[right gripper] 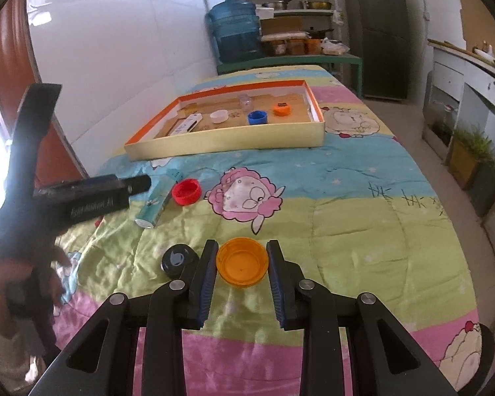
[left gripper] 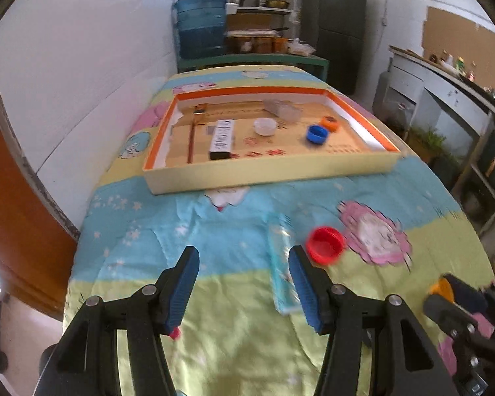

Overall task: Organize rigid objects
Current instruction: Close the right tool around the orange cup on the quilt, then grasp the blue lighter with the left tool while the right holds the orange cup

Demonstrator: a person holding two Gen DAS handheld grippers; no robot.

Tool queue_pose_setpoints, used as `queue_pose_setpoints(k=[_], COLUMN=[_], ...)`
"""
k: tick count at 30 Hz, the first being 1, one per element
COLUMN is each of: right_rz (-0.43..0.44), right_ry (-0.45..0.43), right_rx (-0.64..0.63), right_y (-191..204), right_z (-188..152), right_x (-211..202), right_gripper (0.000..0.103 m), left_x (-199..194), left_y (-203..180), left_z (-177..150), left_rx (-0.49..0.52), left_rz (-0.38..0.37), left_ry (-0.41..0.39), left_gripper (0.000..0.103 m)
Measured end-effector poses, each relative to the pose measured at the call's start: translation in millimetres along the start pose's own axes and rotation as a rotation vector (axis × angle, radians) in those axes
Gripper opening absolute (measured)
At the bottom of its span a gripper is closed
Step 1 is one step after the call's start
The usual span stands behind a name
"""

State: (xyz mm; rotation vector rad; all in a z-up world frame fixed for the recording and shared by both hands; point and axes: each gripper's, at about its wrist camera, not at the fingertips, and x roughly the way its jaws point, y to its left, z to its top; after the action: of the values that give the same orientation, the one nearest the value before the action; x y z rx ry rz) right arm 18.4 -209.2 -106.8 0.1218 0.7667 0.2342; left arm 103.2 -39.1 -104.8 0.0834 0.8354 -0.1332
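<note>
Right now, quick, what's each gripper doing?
Left gripper: open, holding nothing, above the quilt.
Right gripper: shut on the orange bottle cap.

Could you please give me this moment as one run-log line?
right gripper: shut on orange cap | left gripper: open, empty | red cap, teal tube: on quilt | tray: ahead
</note>
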Motion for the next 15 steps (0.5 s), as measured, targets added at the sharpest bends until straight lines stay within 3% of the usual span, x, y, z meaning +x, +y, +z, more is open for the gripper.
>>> queue_pose_setpoints(k=[15], right_rz=[0.013], right_ry=[-0.003], right_rx=[0.040], right_y=[-10.9], right_z=[-3.8], right_x=[-2.6], right_gripper=[0.030], left_x=[27.0], left_y=[-19.3], left_z=[-0.4], left_rx=[0.036], left_rz=[-0.023], left_ry=[0.071], left_gripper=[0.056])
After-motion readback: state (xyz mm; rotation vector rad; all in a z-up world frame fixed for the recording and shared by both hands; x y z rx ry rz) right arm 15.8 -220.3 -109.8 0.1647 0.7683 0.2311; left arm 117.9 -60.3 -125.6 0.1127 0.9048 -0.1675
